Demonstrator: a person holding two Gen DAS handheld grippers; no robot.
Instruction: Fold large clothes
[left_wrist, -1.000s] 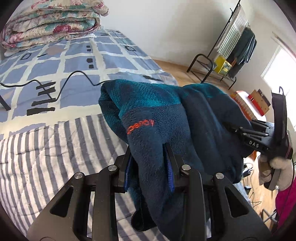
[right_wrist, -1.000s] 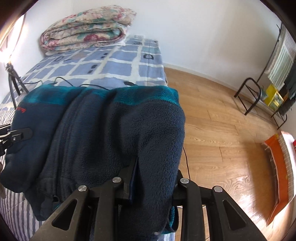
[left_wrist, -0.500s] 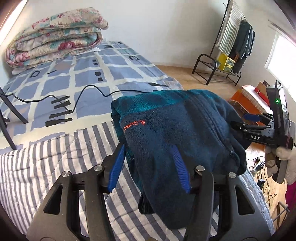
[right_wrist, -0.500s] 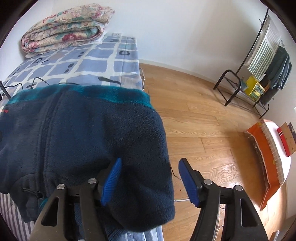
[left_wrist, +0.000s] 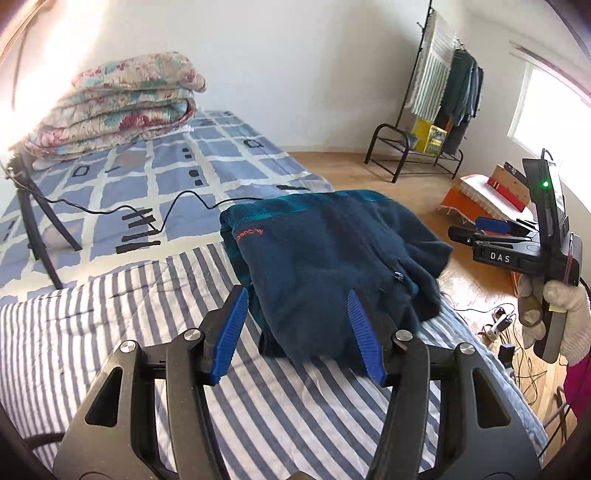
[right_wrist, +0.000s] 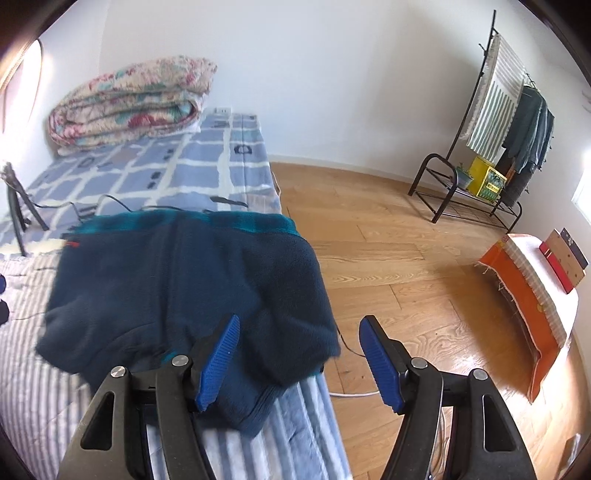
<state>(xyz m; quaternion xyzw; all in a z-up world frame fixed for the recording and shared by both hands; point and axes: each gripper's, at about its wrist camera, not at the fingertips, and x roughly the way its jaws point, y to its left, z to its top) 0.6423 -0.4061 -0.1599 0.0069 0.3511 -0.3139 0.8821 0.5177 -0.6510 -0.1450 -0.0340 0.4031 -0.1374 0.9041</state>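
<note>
A dark navy fleece jacket (left_wrist: 332, 258) with a teal band and orange lettering lies folded on the striped bed cover (left_wrist: 110, 314), at the bed's right edge. My left gripper (left_wrist: 297, 295) hovers just short of its near edge, its jaws opening, blue pads clear of the cloth. In the right wrist view the fleece (right_wrist: 184, 288) lies ahead and to the left. My right gripper (right_wrist: 300, 320) is open over the fleece's right corner and the floor, with nothing pinched. The right gripper (left_wrist: 469, 229) also shows at the right of the left wrist view, held by a gloved hand (left_wrist: 569, 314).
A folded floral quilt (left_wrist: 122, 107) sits at the head of the bed. A black cable (left_wrist: 184, 199) and a tripod leg (left_wrist: 33, 210) cross the blue checked sheet. On the wooden floor (right_wrist: 388, 258) stand a clothes rack (right_wrist: 509, 110) and an orange-draped bench (right_wrist: 532, 295).
Both grippers let go of the fleece, opened, and pulled back and up. The fleece dropped onto the bed and now lies folded there.
</note>
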